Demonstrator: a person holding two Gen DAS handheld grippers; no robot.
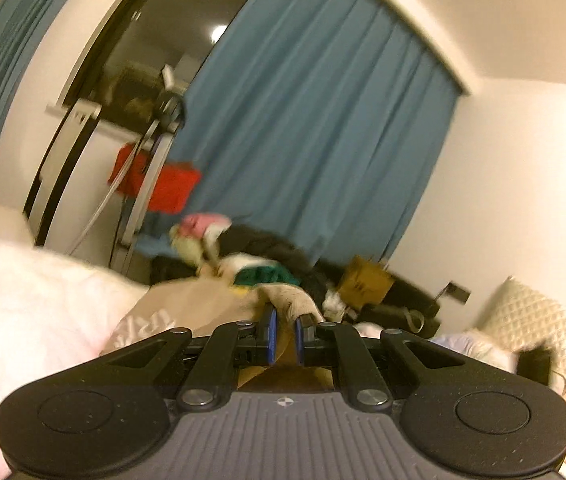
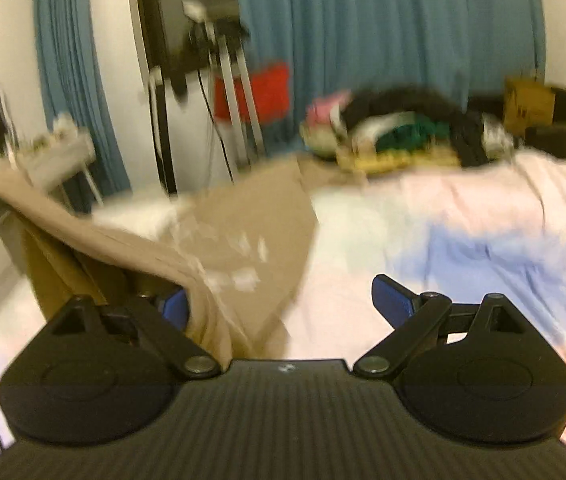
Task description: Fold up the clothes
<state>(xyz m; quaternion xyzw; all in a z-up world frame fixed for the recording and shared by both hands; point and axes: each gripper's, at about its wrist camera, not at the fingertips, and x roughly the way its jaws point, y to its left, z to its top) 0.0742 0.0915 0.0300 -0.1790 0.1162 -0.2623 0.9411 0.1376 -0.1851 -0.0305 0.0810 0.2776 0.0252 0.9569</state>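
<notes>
A tan garment with white lettering (image 2: 239,220) lies spread over the pink bedcover (image 2: 463,208). In the left wrist view my left gripper (image 1: 285,326) is shut on a fold of this tan garment (image 1: 199,300), with cloth bunched between the blue pads. In the right wrist view my right gripper (image 2: 279,304) is open wide; a raised edge of the garment drapes across its left finger (image 2: 175,306), and the right finger (image 2: 393,298) is bare above the bedcover. Both views are blurred.
A pile of mixed clothes (image 2: 395,132) sits at the far end of the bed, also seen in the left wrist view (image 1: 243,256). Blue curtains (image 1: 315,128), a metal stand with red cloth (image 1: 155,176), a cardboard box (image 1: 365,280) and a white pillow (image 1: 23,304) surround the bed.
</notes>
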